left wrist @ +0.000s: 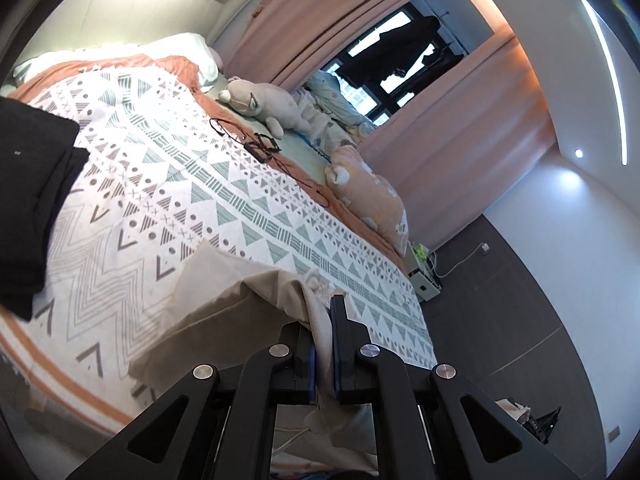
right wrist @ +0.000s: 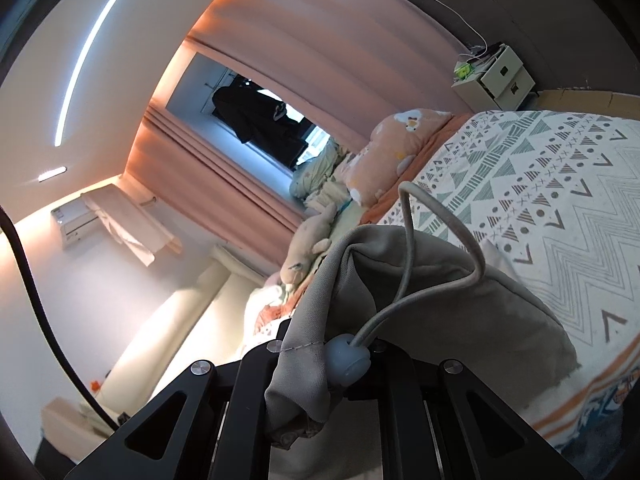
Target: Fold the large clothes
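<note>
The black left gripper (left wrist: 325, 344), seen from its own wrist camera, has its two blue-padded fingers pressed nearly together on a bunched edge of a large beige fabric garment (left wrist: 224, 304), which runs up between them and spreads away to the left over the bed. The black right gripper (right wrist: 320, 354) is mostly buried: the same garment (right wrist: 448, 304), looking grey-beige in this view, drapes over its fingers, so they appear clamped on a gathered, stitched hem, though the fingertips themselves are hidden. A pale grey drawcord (right wrist: 404, 240) with a round soft stopper (right wrist: 349, 360) loops up from the cloth just beside this gripper. Outward, the garment lies partly lifted and partly resting on a white bedspread printed with grey-green triangles and zigzags and edged in orange (left wrist: 224, 184). At the far left of the spread sits a stack of dark black folded cloth (left wrist: 36, 196), which may be finished work, though that is only a guess. Beyond are a beige plush animal (left wrist: 260, 102), a peach pillow with white shapes (left wrist: 368, 196), a thin black cable (left wrist: 256, 144) and pink curtains (left wrist: 460, 128). Judging by this, the beige garment is mid-fold: both edges are held, no neat crease or flat rectangle shows yet, so laying, smoothing and further folds likely remain.
</note>
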Demonstrator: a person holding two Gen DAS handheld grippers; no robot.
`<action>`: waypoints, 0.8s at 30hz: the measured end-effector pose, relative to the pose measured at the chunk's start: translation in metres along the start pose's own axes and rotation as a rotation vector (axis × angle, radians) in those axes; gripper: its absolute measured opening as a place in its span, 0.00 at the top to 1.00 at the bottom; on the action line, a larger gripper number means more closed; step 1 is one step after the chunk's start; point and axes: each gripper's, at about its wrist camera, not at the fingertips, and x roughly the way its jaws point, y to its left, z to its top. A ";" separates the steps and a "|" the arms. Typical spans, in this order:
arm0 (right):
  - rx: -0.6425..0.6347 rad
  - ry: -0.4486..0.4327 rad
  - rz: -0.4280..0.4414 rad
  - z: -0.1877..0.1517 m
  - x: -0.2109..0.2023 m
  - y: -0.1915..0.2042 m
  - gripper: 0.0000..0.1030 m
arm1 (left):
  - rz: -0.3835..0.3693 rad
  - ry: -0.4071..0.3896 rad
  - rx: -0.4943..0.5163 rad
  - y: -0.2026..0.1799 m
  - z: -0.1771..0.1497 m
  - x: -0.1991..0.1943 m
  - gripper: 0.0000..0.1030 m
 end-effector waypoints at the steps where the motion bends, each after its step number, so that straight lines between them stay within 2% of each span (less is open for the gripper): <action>1: 0.001 -0.001 -0.003 0.004 0.008 0.000 0.90 | 0.007 -0.002 0.000 -0.001 0.005 0.007 0.95; 12: 0.058 0.014 -0.065 0.030 0.088 -0.030 0.90 | 0.077 0.035 -0.019 0.010 0.042 0.101 0.95; 24: 0.091 0.076 -0.175 0.021 0.175 -0.080 0.89 | 0.166 0.151 -0.099 0.070 0.045 0.207 0.95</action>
